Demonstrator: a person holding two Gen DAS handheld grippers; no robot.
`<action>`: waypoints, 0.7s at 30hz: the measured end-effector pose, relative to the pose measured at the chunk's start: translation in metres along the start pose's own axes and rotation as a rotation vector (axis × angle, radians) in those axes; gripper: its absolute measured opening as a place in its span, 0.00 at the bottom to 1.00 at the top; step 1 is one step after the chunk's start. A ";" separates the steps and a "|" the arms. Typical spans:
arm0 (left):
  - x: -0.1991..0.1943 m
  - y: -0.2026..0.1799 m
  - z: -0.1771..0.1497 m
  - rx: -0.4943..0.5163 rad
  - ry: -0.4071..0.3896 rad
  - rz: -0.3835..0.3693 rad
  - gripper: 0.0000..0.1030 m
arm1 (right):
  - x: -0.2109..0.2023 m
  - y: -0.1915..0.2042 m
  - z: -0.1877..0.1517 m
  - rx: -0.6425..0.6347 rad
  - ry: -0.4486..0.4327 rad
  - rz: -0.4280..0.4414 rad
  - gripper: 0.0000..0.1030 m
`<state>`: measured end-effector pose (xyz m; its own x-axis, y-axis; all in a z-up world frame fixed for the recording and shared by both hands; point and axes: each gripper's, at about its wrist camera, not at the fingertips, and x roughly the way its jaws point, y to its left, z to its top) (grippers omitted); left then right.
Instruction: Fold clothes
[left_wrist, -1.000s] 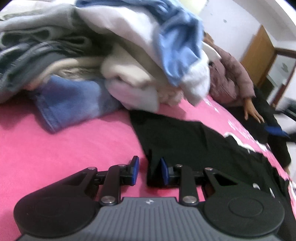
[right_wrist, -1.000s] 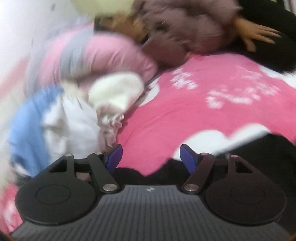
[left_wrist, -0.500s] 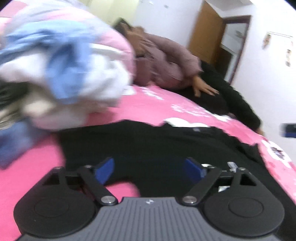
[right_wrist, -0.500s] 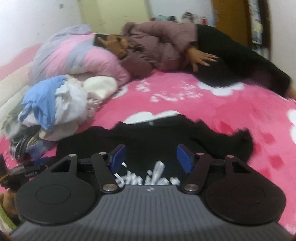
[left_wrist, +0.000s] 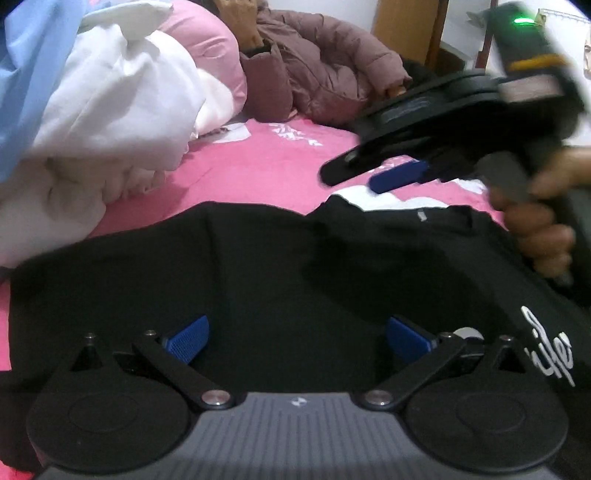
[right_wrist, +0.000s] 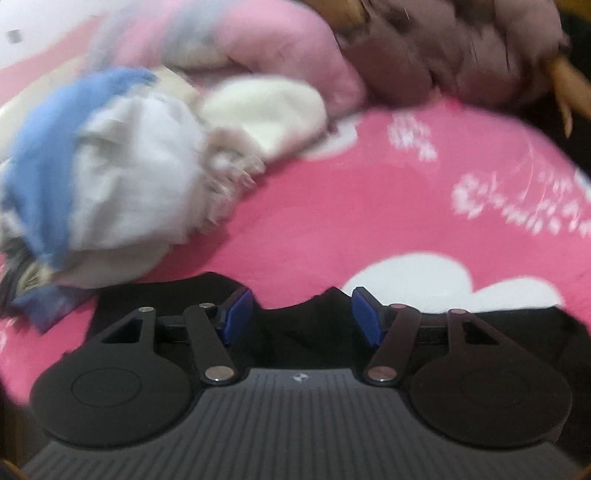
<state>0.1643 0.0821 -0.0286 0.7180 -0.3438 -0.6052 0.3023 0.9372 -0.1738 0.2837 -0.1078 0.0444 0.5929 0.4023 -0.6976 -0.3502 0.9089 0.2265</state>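
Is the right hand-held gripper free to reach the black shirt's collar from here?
Probably yes: the right hand-held gripper hovers over the collar, jaws closing with nothing between them, nothing blocking.

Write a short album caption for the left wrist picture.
Left gripper opening over a black shirt spread on the pink bed.

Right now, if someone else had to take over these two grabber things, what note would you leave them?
Left gripper: jaws opening wide, nothing between them, low over the black shirt.
Right gripper: jaws closing, not yet pinching; the shirt's far edge lies just under them.
Things: the shirt lies spread on the pink bed, collar at the far side. Unfolded pile sits to the left. A person in a puffy jacket lies beyond.
Done: shirt laid out, no fold visible.
Left: grab the edges, fold the shirt, then work through the pile.
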 end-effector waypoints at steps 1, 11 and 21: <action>-0.001 0.001 0.000 -0.004 -0.004 -0.005 1.00 | 0.014 -0.003 0.003 0.020 0.029 -0.007 0.53; -0.001 0.014 -0.002 -0.052 -0.025 -0.053 1.00 | 0.044 -0.018 -0.001 0.074 0.036 -0.024 0.06; -0.002 0.016 -0.004 -0.055 -0.031 -0.060 1.00 | 0.056 -0.028 -0.005 0.056 -0.077 -0.044 0.07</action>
<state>0.1649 0.0977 -0.0329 0.7191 -0.4004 -0.5680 0.3112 0.9163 -0.2520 0.3236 -0.1112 -0.0047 0.6613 0.3673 -0.6540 -0.2827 0.9296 0.2363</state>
